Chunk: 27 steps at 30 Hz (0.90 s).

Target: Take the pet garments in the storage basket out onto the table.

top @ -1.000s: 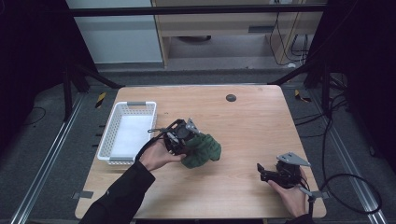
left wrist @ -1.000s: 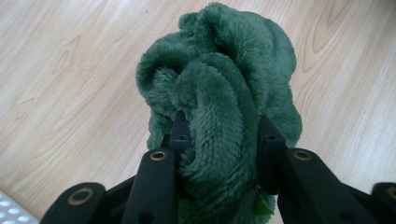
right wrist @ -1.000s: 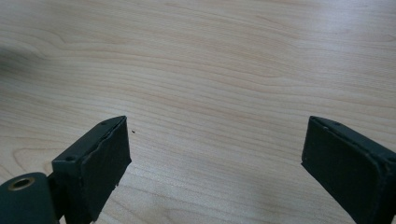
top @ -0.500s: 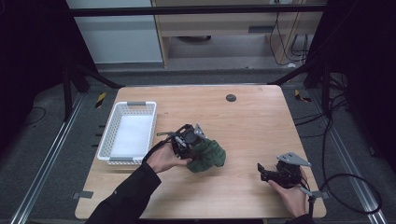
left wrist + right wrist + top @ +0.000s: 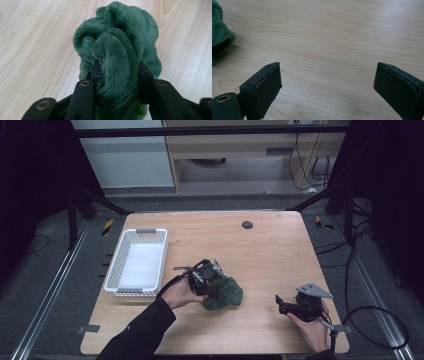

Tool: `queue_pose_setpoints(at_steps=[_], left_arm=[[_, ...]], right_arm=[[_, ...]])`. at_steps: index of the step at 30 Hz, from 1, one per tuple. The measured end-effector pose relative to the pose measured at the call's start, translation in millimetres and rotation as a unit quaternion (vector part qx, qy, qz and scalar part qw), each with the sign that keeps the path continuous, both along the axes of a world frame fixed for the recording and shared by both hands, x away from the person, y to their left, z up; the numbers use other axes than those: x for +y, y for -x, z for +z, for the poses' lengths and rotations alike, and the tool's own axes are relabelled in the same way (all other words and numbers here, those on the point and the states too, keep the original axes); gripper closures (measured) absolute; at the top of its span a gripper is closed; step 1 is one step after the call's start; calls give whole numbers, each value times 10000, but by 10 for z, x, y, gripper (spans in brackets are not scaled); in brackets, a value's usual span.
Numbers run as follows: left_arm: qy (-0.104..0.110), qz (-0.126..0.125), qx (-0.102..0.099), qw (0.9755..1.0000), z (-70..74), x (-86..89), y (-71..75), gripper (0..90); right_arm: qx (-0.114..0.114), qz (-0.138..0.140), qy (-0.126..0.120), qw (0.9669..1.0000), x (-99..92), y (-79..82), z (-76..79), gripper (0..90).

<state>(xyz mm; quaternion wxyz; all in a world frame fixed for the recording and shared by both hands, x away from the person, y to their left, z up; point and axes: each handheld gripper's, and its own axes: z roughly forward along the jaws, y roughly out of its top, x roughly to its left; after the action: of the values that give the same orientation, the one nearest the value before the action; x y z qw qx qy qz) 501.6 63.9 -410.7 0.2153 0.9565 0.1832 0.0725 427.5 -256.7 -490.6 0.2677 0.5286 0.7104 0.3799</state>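
The cloth [image 5: 117, 47] has slid away from the basket [image 5: 137, 262] toward the table's [image 5: 270, 245] middle, now nearer the front edge, bunched between the left gripper's [image 5: 117, 75] closed jaws. Judging by this, it is being dragged, not binned. The right gripper [image 5: 327, 82] waits with jaws apart near the front right corner.

You have one green plush cloth [image 5: 223, 293], one white basket [image 5: 137, 262], one small black disc [image 5: 247, 224], two hand-held grippers, left [image 5: 212, 279] and right [image 5: 281, 304], on one tabletop [image 5: 260, 255].
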Motion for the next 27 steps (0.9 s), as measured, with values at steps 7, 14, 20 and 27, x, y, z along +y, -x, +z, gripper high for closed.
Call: queue_pose_setpoints(at_steps=[7,14,20,27], left_arm=[[-41,-29,45,10000,-73,-24,5,650],[14,38,73,10000,-119,1,3,585],[66,40,-5,10000,-113,20,16,460],[326,78,-144,9993,-17,90,51,318]], right_arm=[[23,-5,-34,10000,4,4,2,76],[6,2,0,10000,5,1,-1,76],[4,5,-2,10000,6,2,0,75],[0,-4,4,10000,-1,-1,0,73]])
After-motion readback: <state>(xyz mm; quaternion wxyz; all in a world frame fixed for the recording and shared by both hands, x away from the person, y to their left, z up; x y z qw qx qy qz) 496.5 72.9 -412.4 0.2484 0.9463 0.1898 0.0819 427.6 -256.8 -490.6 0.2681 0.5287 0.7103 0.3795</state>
